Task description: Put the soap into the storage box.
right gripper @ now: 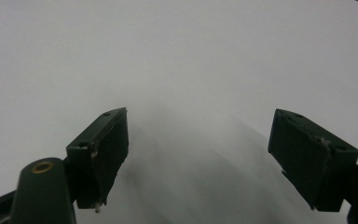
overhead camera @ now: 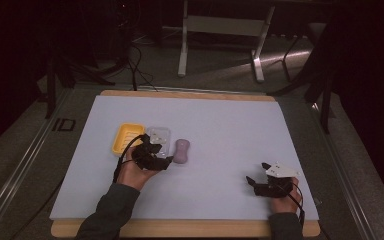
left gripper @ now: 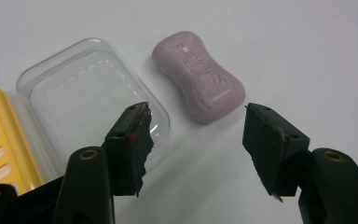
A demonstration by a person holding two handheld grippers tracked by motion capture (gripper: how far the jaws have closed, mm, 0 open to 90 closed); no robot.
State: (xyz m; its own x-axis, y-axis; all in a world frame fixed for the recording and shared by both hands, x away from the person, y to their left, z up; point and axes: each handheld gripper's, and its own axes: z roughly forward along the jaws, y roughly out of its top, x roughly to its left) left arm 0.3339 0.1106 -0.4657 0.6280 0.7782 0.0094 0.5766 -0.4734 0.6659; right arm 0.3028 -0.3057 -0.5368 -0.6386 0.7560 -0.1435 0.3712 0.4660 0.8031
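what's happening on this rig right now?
A person holds a tool in each hand over a white table. The left tool is open, aimed at a purple soap bar lying beside a clear lid and yellow soap dish. The right tool is open over bare table, holding nothing.

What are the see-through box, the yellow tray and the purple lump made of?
The see-through lid looks like thin, glossy clear plastic: the table shows through it and its rim catches light. The yellow tray seems opaque moulded plastic with slots. The purple bar is probably soap: matte, waxy, with letters pressed into its top.
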